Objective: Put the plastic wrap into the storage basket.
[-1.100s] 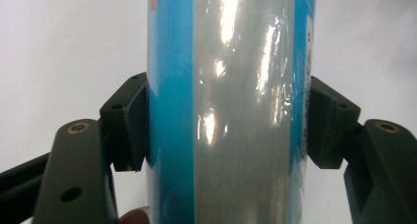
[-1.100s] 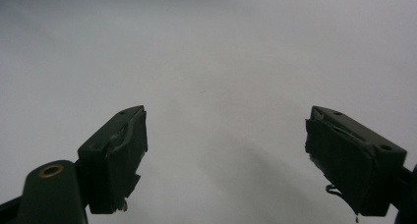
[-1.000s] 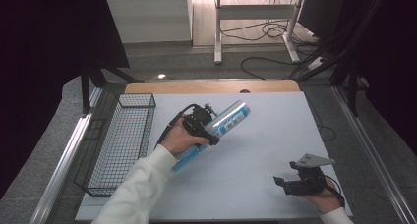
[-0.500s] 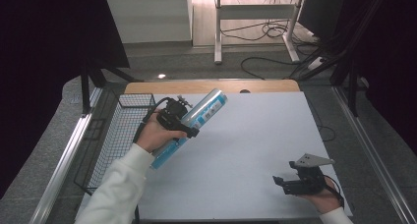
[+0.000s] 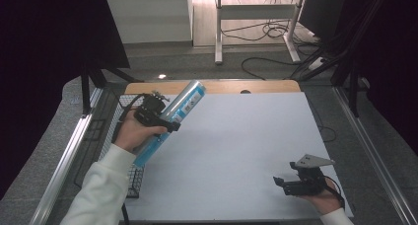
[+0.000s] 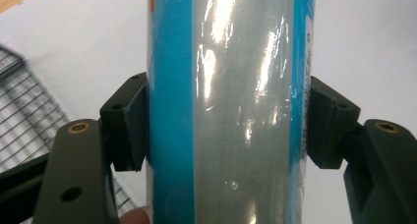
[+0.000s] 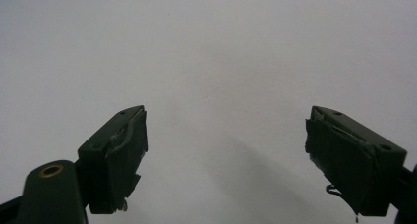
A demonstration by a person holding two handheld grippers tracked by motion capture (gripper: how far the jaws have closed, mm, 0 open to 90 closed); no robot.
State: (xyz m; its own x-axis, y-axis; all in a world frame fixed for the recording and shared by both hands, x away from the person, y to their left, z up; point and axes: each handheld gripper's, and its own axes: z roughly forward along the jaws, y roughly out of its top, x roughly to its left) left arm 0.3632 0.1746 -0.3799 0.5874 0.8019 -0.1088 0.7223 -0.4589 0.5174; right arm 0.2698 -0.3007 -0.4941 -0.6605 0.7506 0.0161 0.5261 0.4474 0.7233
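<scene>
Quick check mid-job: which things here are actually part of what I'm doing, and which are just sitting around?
In the job:
- left gripper, clamped on the blue tube
- wire basket, at the table's left edge beside the tube

Just about:
- right gripper, jaws open, holding nothing
- cables on the floor

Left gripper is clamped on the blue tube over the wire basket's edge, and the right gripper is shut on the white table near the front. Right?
Not quite. The right gripper is open, its jaws spread wide with nothing between them, as the right gripper view shows. The rest holds: the left gripper clamps the blue tube by the wire basket.
</scene>
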